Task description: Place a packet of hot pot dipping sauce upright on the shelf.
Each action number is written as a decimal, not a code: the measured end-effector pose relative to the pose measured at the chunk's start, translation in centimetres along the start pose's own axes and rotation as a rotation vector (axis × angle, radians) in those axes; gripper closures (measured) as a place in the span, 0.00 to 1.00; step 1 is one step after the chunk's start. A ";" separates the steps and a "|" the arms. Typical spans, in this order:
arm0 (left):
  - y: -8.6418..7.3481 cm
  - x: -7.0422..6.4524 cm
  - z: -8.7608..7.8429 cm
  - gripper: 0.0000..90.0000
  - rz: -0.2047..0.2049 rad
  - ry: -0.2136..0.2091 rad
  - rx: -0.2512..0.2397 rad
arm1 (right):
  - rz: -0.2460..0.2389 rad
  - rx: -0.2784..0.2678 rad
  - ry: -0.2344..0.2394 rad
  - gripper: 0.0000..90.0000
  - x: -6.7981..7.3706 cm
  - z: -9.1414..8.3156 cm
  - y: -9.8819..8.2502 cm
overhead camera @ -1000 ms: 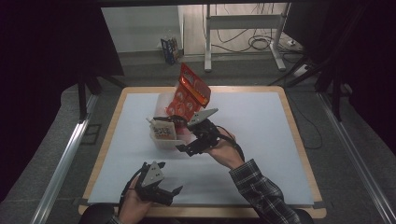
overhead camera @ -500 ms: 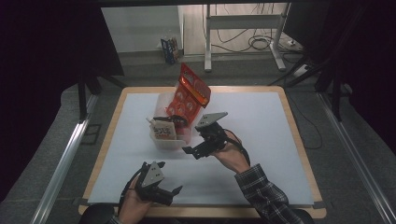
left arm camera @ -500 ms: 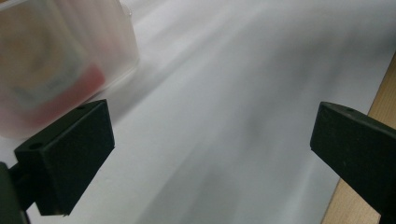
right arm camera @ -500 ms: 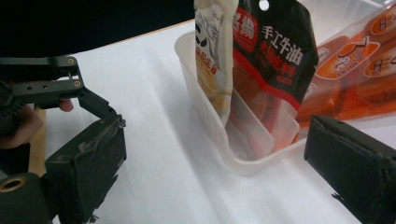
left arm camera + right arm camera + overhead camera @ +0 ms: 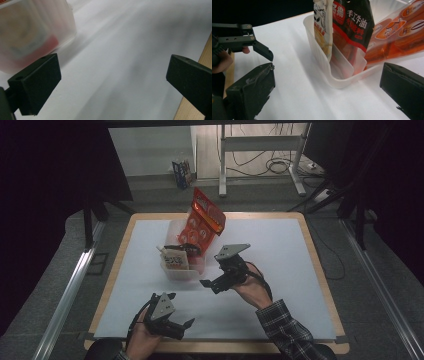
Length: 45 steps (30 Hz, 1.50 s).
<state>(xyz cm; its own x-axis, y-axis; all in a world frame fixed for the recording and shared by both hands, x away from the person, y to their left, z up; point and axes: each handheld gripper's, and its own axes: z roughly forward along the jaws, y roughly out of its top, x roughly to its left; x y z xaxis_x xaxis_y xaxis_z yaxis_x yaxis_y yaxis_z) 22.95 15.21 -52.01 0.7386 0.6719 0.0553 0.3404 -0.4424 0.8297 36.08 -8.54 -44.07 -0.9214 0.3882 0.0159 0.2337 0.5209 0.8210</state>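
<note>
Clear plastic bin [image 5: 181, 270] with upright packets [image 5: 204, 222] blocks table centre. White sheet [image 5: 280, 245] open from 12 round to 5 o'clock; near edge open between both grippers.

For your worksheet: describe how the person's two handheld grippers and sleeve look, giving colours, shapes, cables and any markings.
Both the left gripper and right gripper are matt black with two blocky, wedge-shaped jaws. Each carries a grey three-cornered plate with small holes on top and trails a black cable. The right forearm wears a dark plaid sleeve. No lettering is legible.

White mat [image 5: 280, 255] on wooden table [image 5: 322, 270], metal desk frame [image 5: 260, 157] behind, cables [image 5: 280, 167] on floor
</note>
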 end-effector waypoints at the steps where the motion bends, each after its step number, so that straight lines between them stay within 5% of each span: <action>1: 0.0 0.0 0.0 0.00 0.000 0.000 0.000 | -0.002 -0.001 -0.003 0.00 0.0 -0.1 -0.1; 45: 0.0 0.0 -0.1 0.00 0.005 0.002 0.003 | 0.077 0.008 -0.059 0.00 0.0 -2.8 -3.7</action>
<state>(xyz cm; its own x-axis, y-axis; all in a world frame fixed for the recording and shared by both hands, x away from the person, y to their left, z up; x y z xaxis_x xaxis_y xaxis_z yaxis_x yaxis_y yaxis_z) 22.92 15.23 -51.99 0.7391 0.6708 0.0602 0.3385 -0.4472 0.8279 34.39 -12.61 -45.52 -0.8809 0.4712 0.0447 0.3056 0.4941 0.8139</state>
